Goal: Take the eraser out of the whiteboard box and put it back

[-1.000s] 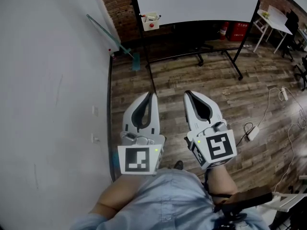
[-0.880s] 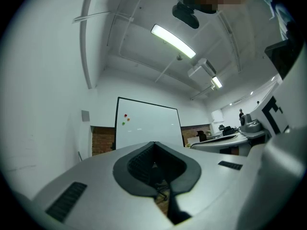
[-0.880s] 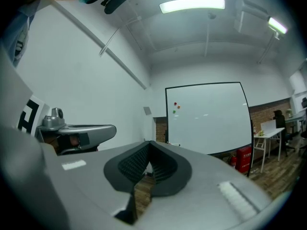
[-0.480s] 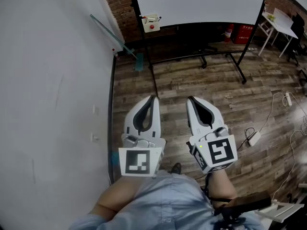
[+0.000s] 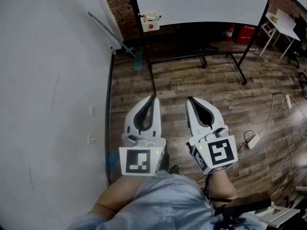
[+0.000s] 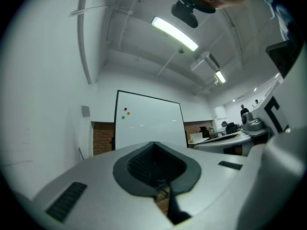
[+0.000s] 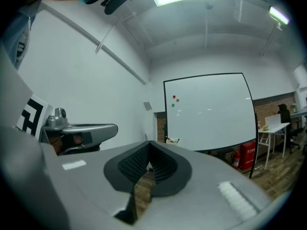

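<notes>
Left gripper (image 5: 154,98) and right gripper (image 5: 188,100) hung side by side over the wooden floor (image 5: 216,87), fingers (image 6: 86,186) pressed together, empty. The whiteboard box (image 5: 150,21) hung well ahead on the whiteboard (image 5: 201,1) stand, its eraser too small to pick out.

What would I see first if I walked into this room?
Two white grippers held side by side low in the head view: the left gripper and the right gripper, both shut and empty. Ahead stands a big whiteboard, with the small whiteboard box at its lower left corner.
</notes>
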